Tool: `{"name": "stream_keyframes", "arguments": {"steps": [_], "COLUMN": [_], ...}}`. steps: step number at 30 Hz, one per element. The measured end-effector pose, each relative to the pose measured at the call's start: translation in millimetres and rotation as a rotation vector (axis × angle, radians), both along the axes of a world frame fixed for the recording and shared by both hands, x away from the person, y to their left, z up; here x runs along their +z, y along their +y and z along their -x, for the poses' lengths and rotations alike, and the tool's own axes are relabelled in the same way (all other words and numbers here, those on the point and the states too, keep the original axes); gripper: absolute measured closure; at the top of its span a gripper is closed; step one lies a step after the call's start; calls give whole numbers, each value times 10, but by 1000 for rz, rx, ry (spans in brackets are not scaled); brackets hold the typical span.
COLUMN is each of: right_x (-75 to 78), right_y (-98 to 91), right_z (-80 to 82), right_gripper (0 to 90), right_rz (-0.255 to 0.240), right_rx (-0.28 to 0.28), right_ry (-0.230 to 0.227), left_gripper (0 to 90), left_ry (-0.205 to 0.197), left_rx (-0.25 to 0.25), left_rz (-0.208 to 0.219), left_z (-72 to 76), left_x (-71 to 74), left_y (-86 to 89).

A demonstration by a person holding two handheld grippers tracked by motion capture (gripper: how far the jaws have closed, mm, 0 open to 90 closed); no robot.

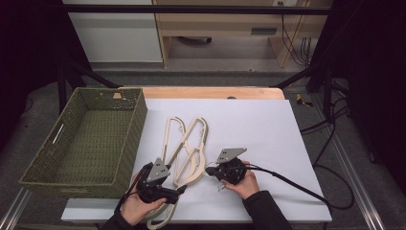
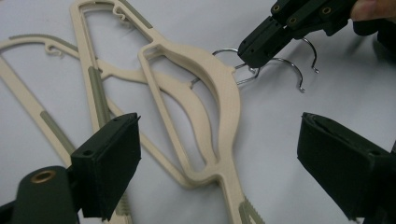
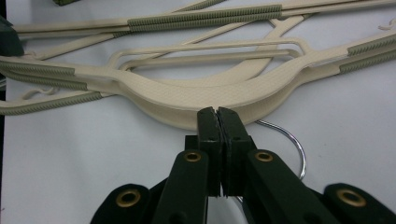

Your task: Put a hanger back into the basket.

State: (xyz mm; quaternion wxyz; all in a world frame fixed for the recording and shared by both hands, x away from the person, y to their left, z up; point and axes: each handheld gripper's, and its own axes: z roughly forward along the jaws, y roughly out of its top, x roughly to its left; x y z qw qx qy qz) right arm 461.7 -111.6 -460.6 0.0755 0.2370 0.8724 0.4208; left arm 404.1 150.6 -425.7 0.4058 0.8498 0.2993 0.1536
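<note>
Hangers (image 1: 189, 153), cream plastic with grey-green ribbed grip strips, lie in a loose overlapping stack on the white sheet (image 1: 249, 129) covering the table. In the high view their long arms run from about seven o'clock near the person up toward one o'clock. Their thin silver wire hooks (image 2: 285, 65) point toward three o'clock, at the right gripper (image 1: 216, 171). That gripper is clamped tight on the hooks just where they leave the curved cream neck (image 3: 205, 105), its jaws pressed together. The left gripper (image 1: 183, 190) hangs just above the stack's near end with its jaws spread wide apart and nothing between the pads. A woven green basket (image 1: 45, 158) sits at nine o'clock, just beside the sheet.
</note>
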Motion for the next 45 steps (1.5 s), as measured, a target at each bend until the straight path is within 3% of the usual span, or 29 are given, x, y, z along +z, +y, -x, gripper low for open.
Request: {"name": "stream_keyframes", "arguments": {"steps": [8, 14, 16, 27, 32, 35, 39, 40, 42, 45], "right_x": [121, 184, 196, 218, 209, 265, 485, 611, 635, 745], "right_y": [-19, 3, 1, 11, 17, -23, -178, -321, -358, -614], "right_z": [19, 42, 44, 57, 57, 65, 118, 152, 158, 183], "right_gripper": [892, 892, 892, 892, 884, 819, 746, 713, 701, 626], "right_rz": [-3, -3, 2, 7, 11, -5, -91, -160, -172, -218], "right_rx": [-6, -21, -16, -13, -13, -9, -39, -72, -80, -150], "right_ry": [-4, -5, -6, -3, -1, -40, -104, -145, -149, -183], "left_gripper": [162, 359, 424, 713, 736, 739, 743, 746, 746, 753], "left_ry": [12, 30, 31, 42, 36, 34, 25, 24, 29, 21], "left_rx": [-58, -76, -75, -50, -49, -45, -33, -27, -21, 1], "left_rz": [-89, -230, -249, -265, -274, -268, -251, -243, -240, -217], "left_z": [-159, -266, -269, -261, -245, -237, -218, -213, -205, -202], "left_x": [2, -184, -212, -258, -245, -223, -186, -165, -123, -57], "left_y": [-354, -574, -605, -659, -650, -630, -582, -560, -522, -451]}}
